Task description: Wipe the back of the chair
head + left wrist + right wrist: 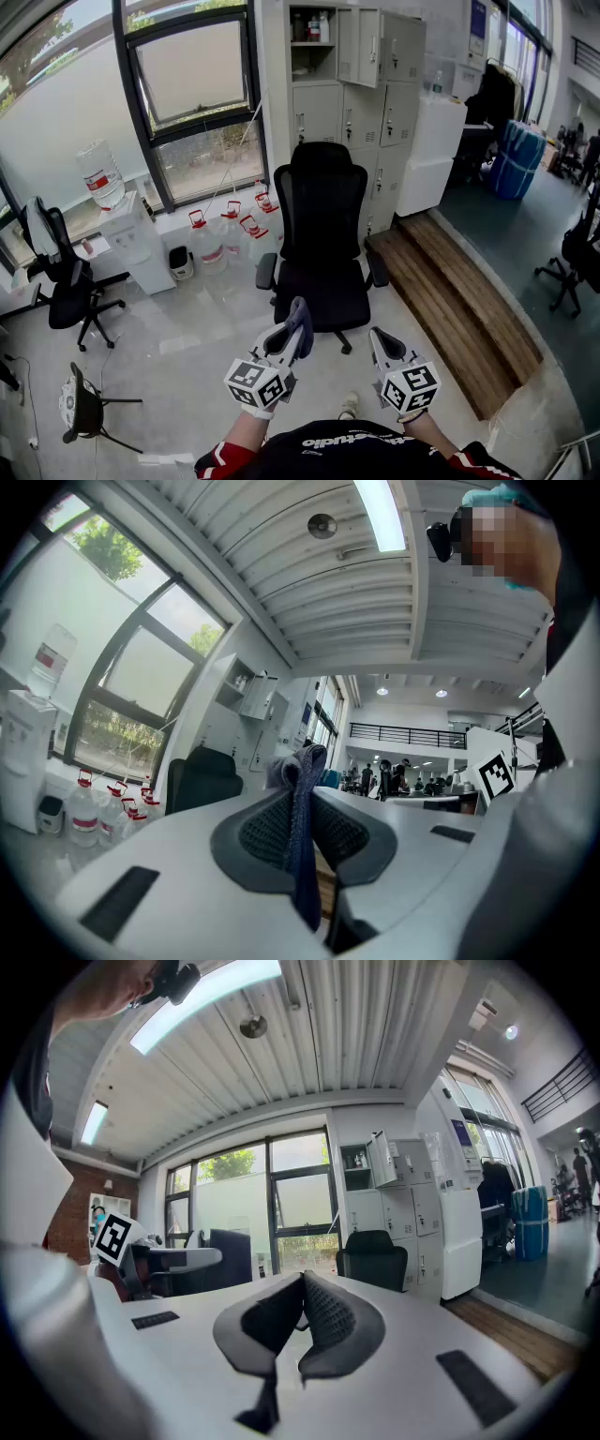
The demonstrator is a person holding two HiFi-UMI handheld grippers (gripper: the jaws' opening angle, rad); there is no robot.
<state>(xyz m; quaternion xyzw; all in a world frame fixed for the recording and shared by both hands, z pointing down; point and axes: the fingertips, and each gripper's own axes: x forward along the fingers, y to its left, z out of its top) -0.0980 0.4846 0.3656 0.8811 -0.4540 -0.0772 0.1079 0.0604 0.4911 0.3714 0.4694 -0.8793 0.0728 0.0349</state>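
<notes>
Chair [322, 234] stands ahead; left gripper [292, 337] clamps cloth [302, 315], right gripper [379, 336] closed, seemingly empty.

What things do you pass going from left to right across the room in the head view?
Small black chair → water dispenser → water jugs → big black office chair → wooden step.

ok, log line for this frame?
phase: pre-contact | left gripper: shut on cloth | right gripper: shut, empty | chair: ahead, apart from both grippers | wipe: not started
</notes>
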